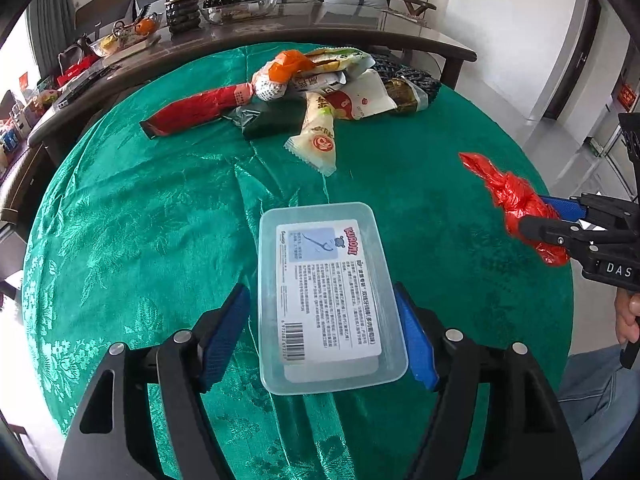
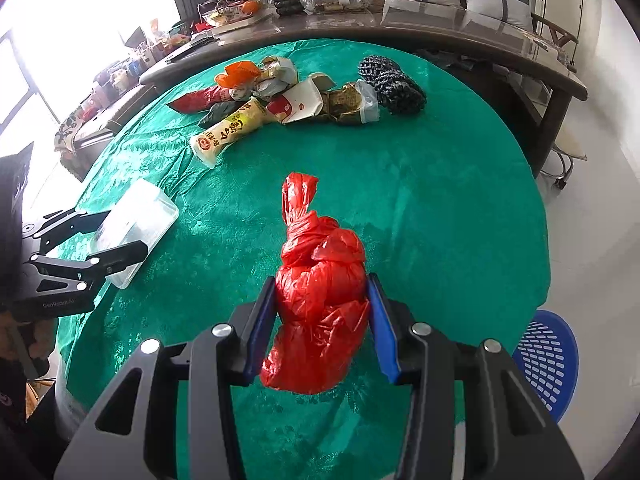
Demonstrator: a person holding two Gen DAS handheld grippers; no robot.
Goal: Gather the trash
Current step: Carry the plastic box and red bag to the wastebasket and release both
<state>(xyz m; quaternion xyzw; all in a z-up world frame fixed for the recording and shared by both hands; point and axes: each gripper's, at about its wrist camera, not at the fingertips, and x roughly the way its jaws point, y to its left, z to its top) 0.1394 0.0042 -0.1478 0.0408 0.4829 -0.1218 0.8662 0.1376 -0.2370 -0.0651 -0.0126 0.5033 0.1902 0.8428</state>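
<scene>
My left gripper (image 1: 322, 312) is shut on a clear plastic box (image 1: 326, 292) with a printed label, held above the green tablecloth; it also shows in the right wrist view (image 2: 132, 232). My right gripper (image 2: 322, 300) is shut on a knotted red plastic bag (image 2: 320, 292), held above the table; the bag also shows at the right of the left wrist view (image 1: 516, 204). A pile of trash wrappers (image 1: 320, 92) lies at the far side of the table, with a long cream packet (image 2: 232, 130) nearest.
The round table has a green cloth (image 1: 160, 220). A blue perforated basket (image 2: 546, 360) stands on the floor at the right of the table. A black mesh bundle (image 2: 392, 84) lies by the pile. A long dark table (image 1: 360, 28) with bowls and a plant stands behind.
</scene>
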